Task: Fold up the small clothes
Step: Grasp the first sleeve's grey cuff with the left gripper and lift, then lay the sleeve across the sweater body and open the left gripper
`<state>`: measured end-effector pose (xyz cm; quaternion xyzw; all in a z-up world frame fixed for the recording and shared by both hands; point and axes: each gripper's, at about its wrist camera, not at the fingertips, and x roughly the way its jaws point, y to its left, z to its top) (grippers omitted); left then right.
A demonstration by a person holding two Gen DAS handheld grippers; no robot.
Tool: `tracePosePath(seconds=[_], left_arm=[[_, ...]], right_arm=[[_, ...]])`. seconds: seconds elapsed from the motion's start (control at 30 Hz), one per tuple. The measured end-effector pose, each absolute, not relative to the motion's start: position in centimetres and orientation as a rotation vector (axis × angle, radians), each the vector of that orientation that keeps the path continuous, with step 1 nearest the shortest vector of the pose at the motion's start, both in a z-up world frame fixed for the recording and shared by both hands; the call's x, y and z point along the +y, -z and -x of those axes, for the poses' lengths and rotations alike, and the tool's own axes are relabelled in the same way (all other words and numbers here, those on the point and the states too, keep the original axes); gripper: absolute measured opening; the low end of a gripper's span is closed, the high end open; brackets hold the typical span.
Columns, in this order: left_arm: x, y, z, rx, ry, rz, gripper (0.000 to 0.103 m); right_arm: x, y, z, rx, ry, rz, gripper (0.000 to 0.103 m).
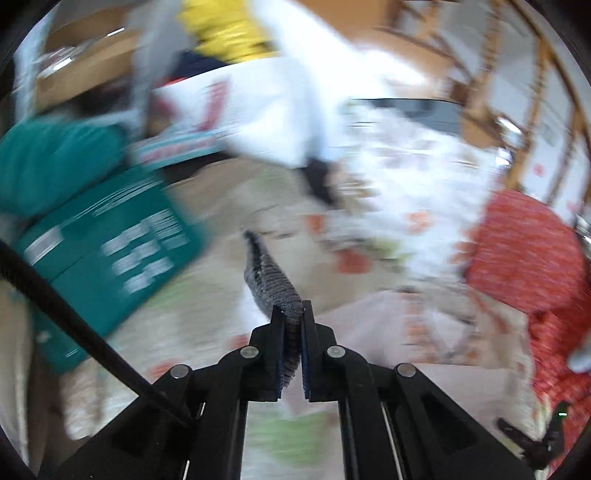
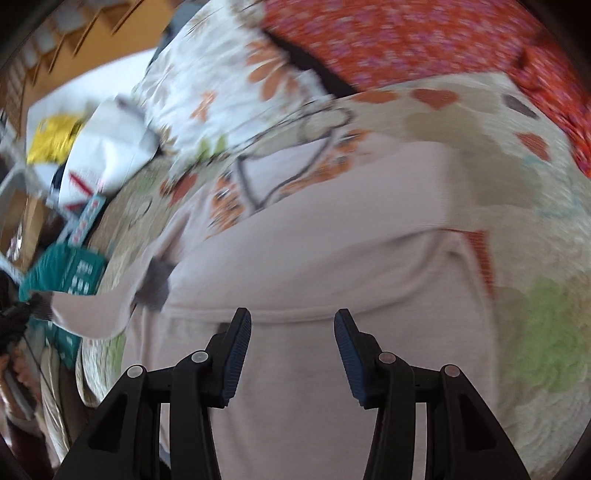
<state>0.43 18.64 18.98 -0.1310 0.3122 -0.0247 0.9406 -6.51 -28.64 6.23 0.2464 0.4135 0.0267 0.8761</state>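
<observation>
A pale pink small top (image 2: 332, 258) lies spread on a patterned bedspread (image 2: 535, 332). My right gripper (image 2: 293, 321) hovers just above its body, open, with nothing between the fingers. One sleeve (image 2: 92, 310) stretches out to the left, and it carries a grey patch (image 2: 155, 284) and ends in a grey ribbed cuff (image 2: 40, 304). In the left wrist view that cuff (image 1: 269, 273) stands up between the pads, and my left gripper (image 1: 293, 310) is shut on it, lifted off the bed. Both views are blurred.
A teal box (image 1: 110, 251) and teal cloth lie at the left. A white bag (image 1: 266, 110) and a yellow item (image 1: 225, 29) sit behind. A white flowered pillow (image 1: 406, 177) and red patterned cloth (image 1: 524, 251) lie at the right. A wooden frame (image 1: 480, 74) stands at the back.
</observation>
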Motion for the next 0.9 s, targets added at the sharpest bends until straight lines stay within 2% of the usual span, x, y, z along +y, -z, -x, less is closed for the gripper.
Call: tracePosePath(seconds=[0.23,0.4,0.47,0.5,0.57,0.7,0.77,0.9], left_arm=[[-0.3,-22.8,-3.3,0.665,0.411,0.176,0.006],[-12.1,-20.7,-3.8,0.757,0.589,0.114,0.007],[-14.3,-19.0,-3.9,0.817,0.608,0.130,0.015],[-14.5,-18.3,-4.0,0.838,0.611,0.147,0.018],[-14.1,-16.9,-3.6,0.878,0.620,0.172,0.036],[-10.6,-15.6,-3.5,0.869,0.512,0.139,0.045],[-7.9,-15.2,-3.7,0.860,0.448,0.139,0.056],[-1.9,-13.9,-4.1,0.834,0.293,0.112,0.063]], right_arm=[[-34.5,-5.2,9.9,0.782,0.024,-0.660,0.051],[-37.1,-4.5,11.2,0.750,0.086,-0.685,0.051],[-38.0,-4.2,11.5,0.748,0.117,-0.681,0.051],[-38.3,-4.0,11.5,0.748,0.126,-0.684,0.051],[-38.8,-3.8,11.6,0.745,0.127,-0.703,0.051],[-38.7,-3.9,11.2,0.740,0.117,-0.696,0.051],[-38.1,-3.9,11.0,0.745,0.103,-0.687,0.051],[-36.4,-4.2,10.5,0.759,0.079,-0.635,0.051]])
